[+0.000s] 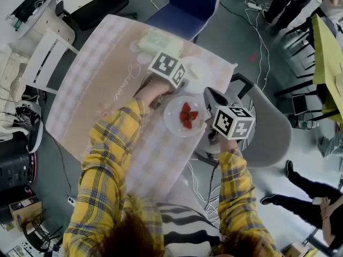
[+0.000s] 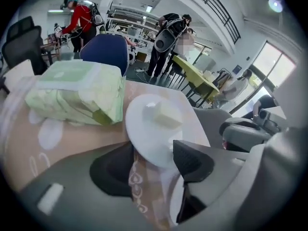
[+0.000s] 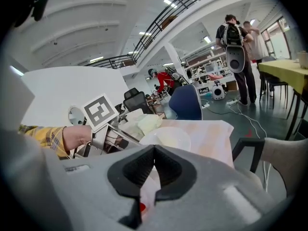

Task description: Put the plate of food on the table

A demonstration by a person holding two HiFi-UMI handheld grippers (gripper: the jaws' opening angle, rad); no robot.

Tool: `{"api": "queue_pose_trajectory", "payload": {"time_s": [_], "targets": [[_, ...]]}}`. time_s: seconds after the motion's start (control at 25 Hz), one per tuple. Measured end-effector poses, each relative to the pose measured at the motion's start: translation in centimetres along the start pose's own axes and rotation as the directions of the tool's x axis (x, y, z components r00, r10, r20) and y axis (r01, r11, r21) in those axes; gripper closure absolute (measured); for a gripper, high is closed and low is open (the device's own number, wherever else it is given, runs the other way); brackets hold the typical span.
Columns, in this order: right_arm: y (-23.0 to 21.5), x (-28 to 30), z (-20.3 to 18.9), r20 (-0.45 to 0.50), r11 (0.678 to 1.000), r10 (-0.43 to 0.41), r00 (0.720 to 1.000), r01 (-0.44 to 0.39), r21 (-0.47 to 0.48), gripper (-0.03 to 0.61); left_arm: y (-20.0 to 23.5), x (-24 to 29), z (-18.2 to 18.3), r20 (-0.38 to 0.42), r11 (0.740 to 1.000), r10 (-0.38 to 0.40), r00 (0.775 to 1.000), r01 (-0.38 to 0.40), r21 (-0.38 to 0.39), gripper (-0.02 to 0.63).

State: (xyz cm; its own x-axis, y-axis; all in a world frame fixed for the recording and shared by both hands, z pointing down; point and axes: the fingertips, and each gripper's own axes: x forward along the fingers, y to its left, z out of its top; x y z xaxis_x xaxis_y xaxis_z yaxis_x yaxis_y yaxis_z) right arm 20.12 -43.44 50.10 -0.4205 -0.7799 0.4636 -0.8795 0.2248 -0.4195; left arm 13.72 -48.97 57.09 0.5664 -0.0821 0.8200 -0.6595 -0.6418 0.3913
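A plate [image 1: 174,123] of strawberries [image 1: 187,115] is being gripped at the table [image 1: 107,74] edge by the right gripper [image 3: 153,150]. The left gripper [image 2: 153,150] is being held open, empty, before a second plate [image 2: 142,131] carrying a white block [image 2: 166,114].

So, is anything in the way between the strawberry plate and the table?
Nothing visible. The strawberry plate is over bare cloth; the other plate and wipes lie farther back.

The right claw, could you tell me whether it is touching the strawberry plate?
Touching. The right gripper view shows the right claw shut on the rim of the strawberry plate, pinched between its pads.
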Motion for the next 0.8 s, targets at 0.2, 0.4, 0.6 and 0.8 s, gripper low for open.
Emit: {"api": "queue_pose_trajectory", "payload": {"time_s": [0.2,0.4,0.6,0.8], "targets": [[-0.3,0.4,-0.2,-0.013,1.0,-0.008,1.0,0.008,-0.004,0.581,0.7,-0.9,-0.4,-0.002,0.998,0.041,0.999,-0.041,0.05,0.33],[-0.2,0.8,-0.5,-0.031,1.0,-0.011,0.999,0.01,-0.02,0.581,0.4,-1.8,0.0,0.082,0.998,-0.038,0.996,0.042,-0.045,0.362],[-0.3,1.1,-0.9,-0.055,0.999,-0.027,0.998,0.025,-0.04,0.581,0.3,-2.4,-0.4,0.179,1.0,-0.003,0.984,0.008,-0.024,0.589],[-0.4,0.7,-1.4,-0.068,0.998,-0.047,0.997,0.044,-0.051,0.581,-0.2,-4.0,-0.4,0.341,1.0,-0.001,0.94,0.009,-0.022,0.611]]}}
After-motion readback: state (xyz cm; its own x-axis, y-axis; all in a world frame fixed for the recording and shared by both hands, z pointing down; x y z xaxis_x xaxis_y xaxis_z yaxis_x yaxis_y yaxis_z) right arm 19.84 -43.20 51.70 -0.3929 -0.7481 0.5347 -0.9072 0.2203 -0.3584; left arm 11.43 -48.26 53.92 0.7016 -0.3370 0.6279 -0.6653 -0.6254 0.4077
